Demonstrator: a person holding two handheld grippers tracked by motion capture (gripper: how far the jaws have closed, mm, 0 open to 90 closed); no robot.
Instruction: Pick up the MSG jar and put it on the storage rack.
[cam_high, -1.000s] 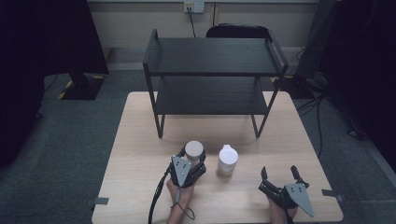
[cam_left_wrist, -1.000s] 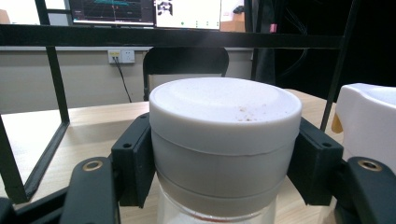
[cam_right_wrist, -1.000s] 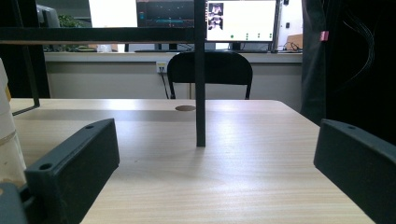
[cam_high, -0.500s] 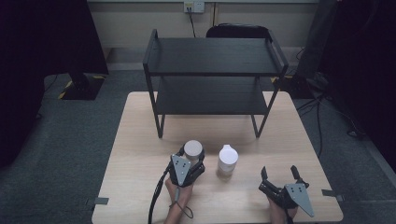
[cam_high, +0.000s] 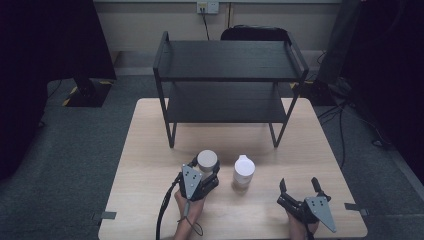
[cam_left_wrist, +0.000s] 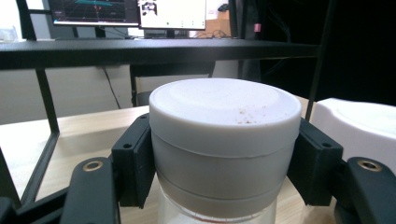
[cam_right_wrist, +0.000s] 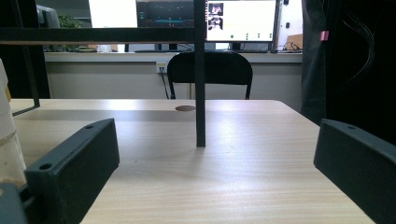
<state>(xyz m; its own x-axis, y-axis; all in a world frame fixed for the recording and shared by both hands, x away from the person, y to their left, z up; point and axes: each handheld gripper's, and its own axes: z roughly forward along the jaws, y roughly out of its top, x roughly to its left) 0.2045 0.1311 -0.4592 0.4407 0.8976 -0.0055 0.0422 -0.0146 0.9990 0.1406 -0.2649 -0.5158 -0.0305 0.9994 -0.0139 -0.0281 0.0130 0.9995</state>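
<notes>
Left gripper (cam_high: 204, 170) clamped on clear jar (cam_left_wrist: 224, 154): wide white screw lid, faint specks on top. Right gripper (cam_high: 300, 186) open.

Grey-lidded jar (cam_high: 207, 161), white jar (cam_high: 244, 167), black shelf rack (cam_high: 230, 75), pale wood table (cam_high: 150, 165)

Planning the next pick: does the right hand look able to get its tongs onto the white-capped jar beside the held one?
Probably yes: the right tongs stand open, with bare table between them and the white-capped jar.

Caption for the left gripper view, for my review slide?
Left gripper clamped on a white-lidded jar before the black shelf.
</notes>
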